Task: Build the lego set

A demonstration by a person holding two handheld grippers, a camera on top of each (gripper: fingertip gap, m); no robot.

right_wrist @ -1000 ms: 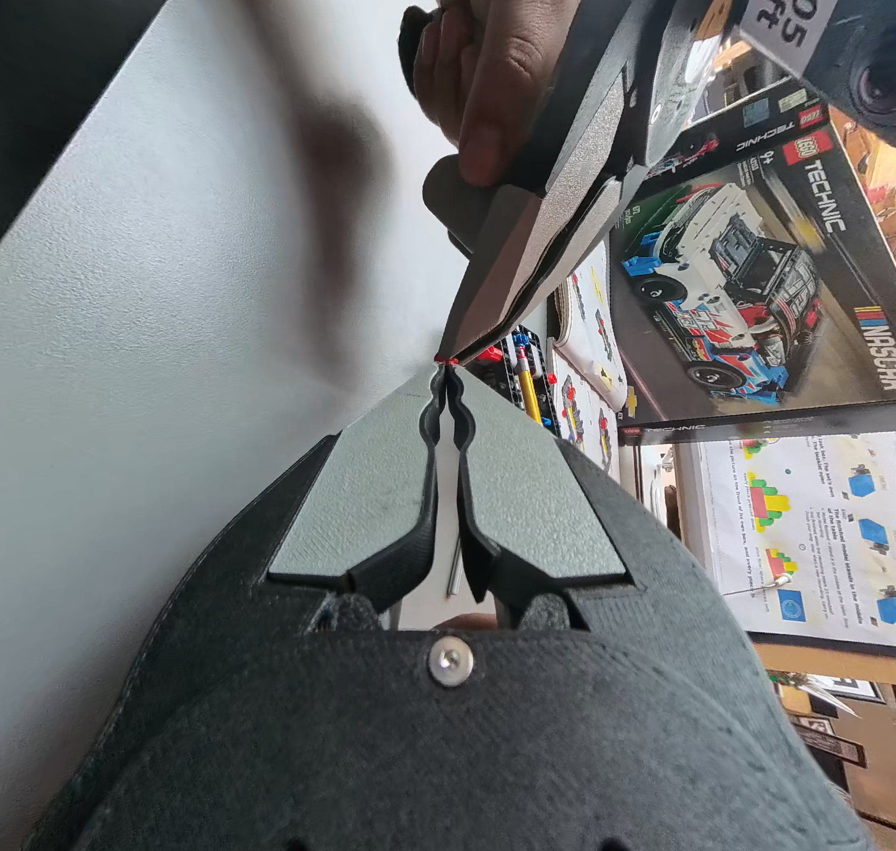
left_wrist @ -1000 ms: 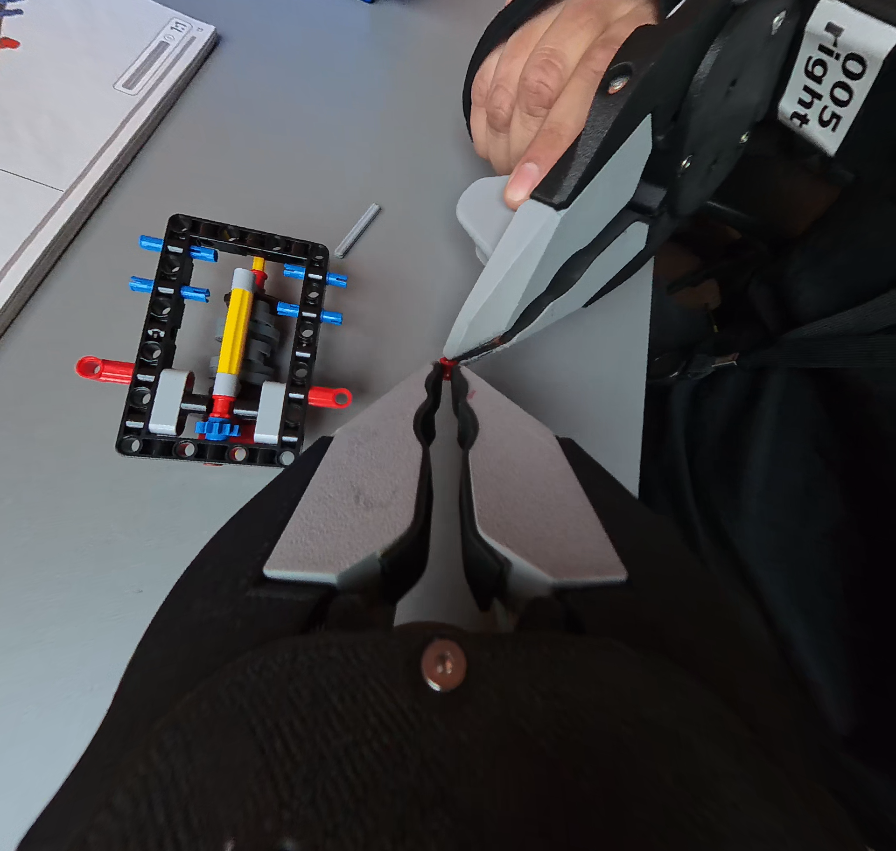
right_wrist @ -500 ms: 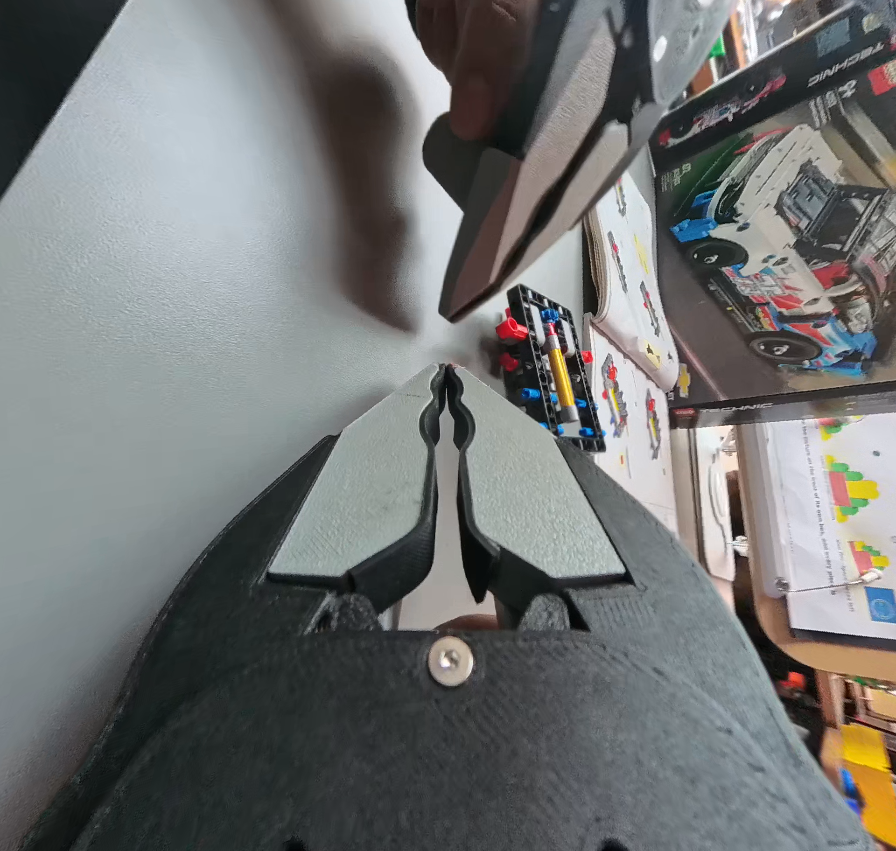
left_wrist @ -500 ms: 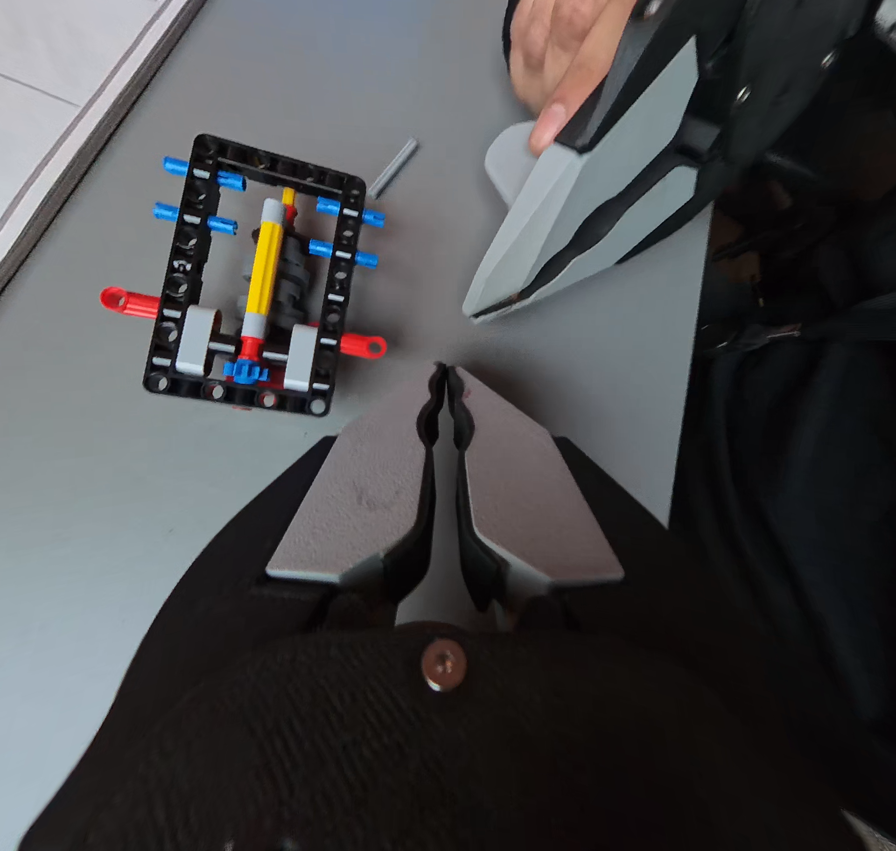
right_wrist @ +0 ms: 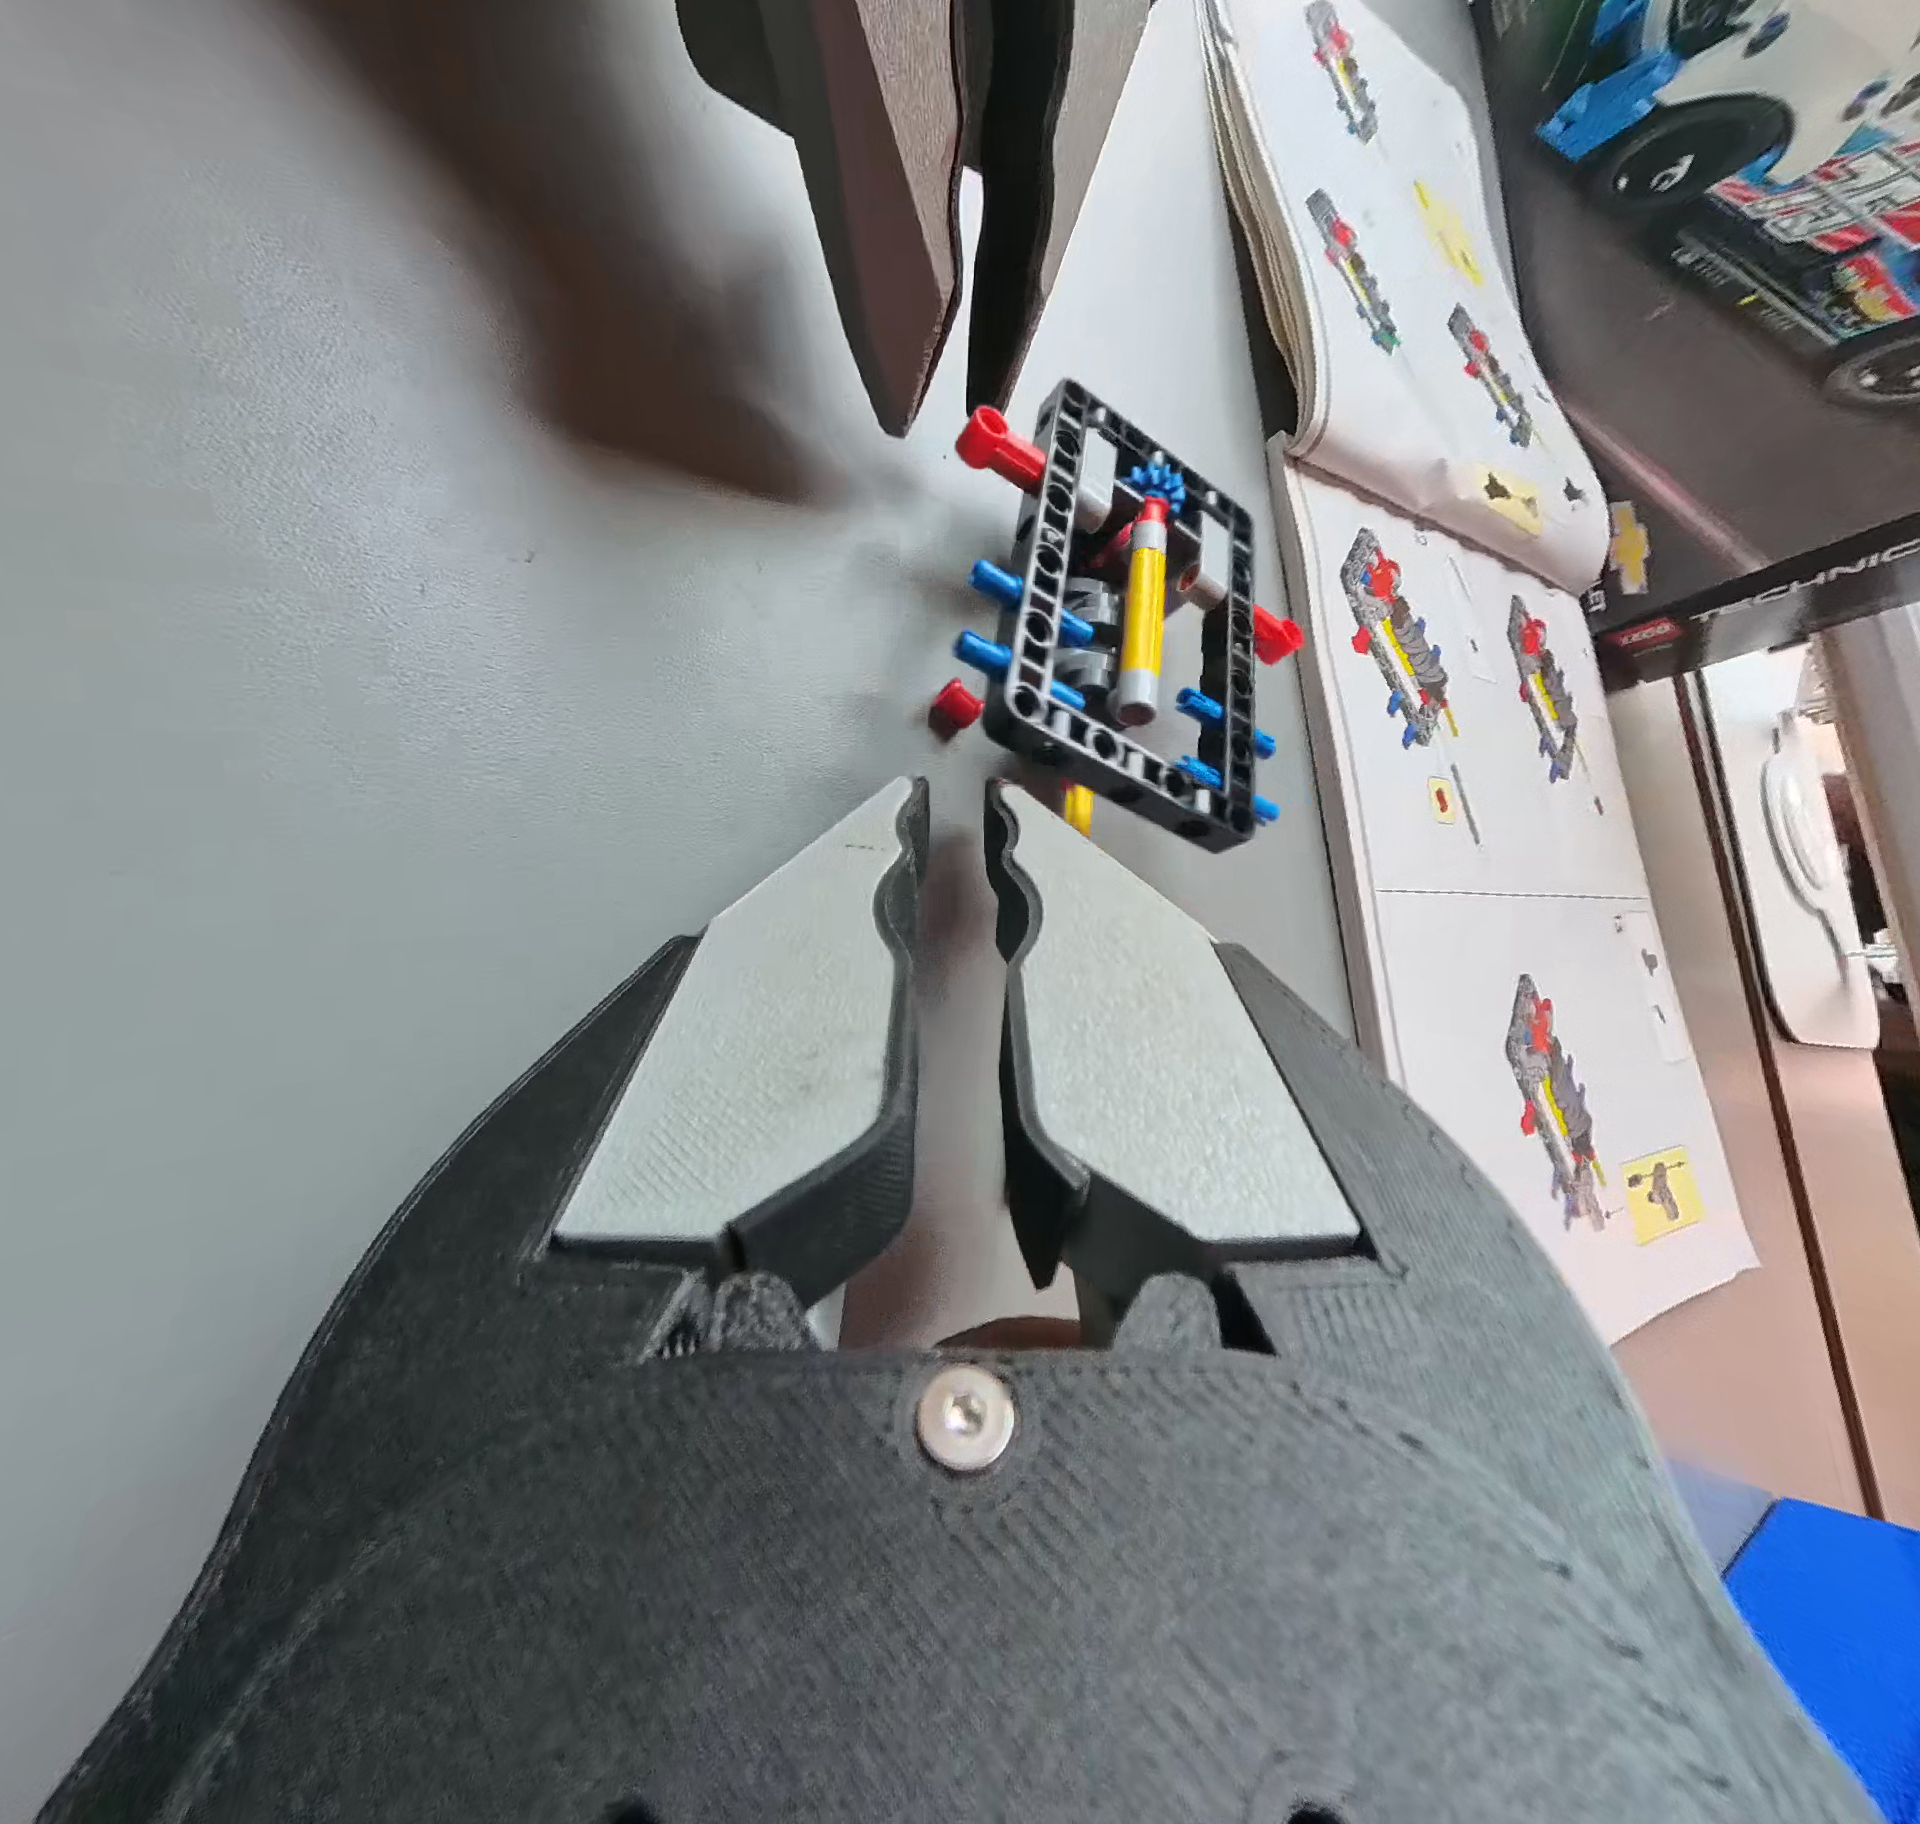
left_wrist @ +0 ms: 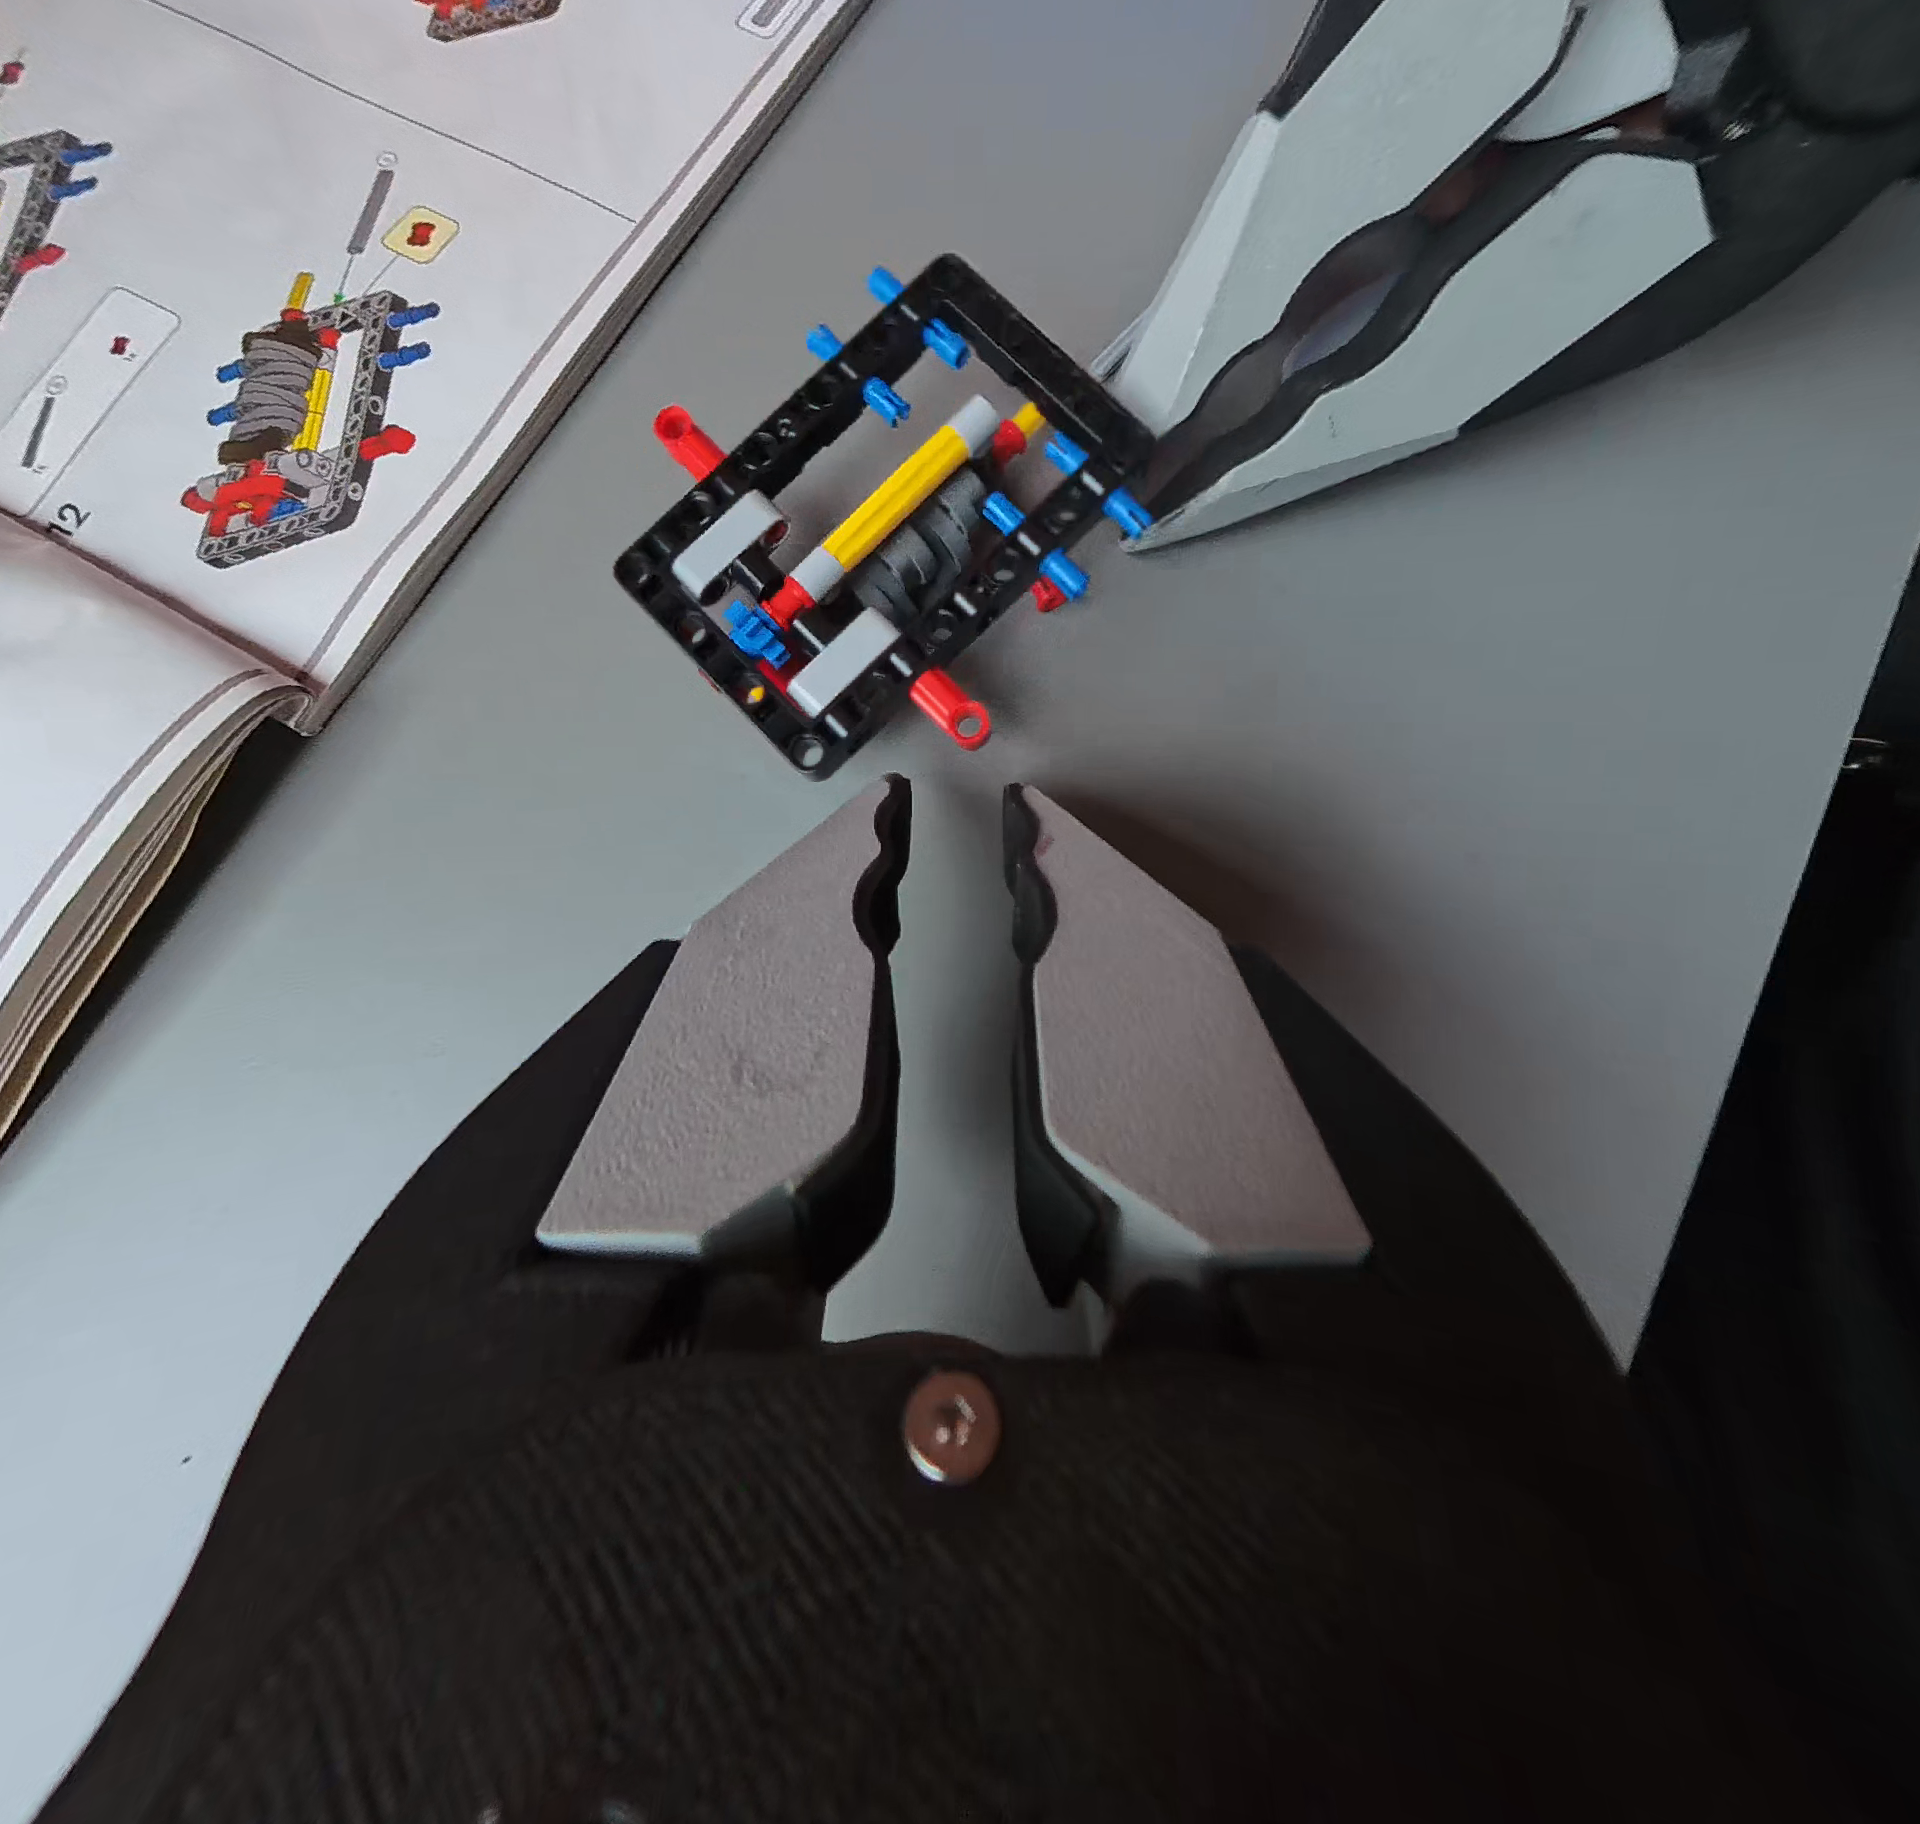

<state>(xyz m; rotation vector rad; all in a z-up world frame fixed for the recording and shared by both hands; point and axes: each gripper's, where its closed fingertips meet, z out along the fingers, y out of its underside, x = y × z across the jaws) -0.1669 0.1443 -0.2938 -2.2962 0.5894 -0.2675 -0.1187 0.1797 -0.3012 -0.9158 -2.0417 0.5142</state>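
Note:
The black Lego frame [left_wrist: 883, 507] lies flat on the grey table, with a yellow axle, grey gears, and blue and red pins. It also shows in the right wrist view [right_wrist: 1127, 621]. A small red piece [left_wrist: 1049, 595] lies on the table against the frame's side and shows in the right wrist view too [right_wrist: 954, 704]. My left gripper [left_wrist: 954, 792] is slightly open and empty, just short of the frame's near corner. My right gripper [right_wrist: 956, 787] is slightly open and empty, at the frame's opposite end. Each gripper also shows in the other's view: the right [left_wrist: 1143, 491], the left [right_wrist: 940, 413].
An open instruction booklet [left_wrist: 312, 216] lies left of the frame and shows in the right wrist view [right_wrist: 1455, 631]. The set's box [right_wrist: 1714, 164] stands beyond it. A blue bin [right_wrist: 1818, 1618] is at lower right. The table edge [left_wrist: 1766, 839] runs close on the right. Spacing between my two grippers at the tips: around 7 cm.
A second ago both grippers' tips met on the small red piece above the table. They came apart, both moved to the frame and opened slightly. The red piece now lies beside the frame.

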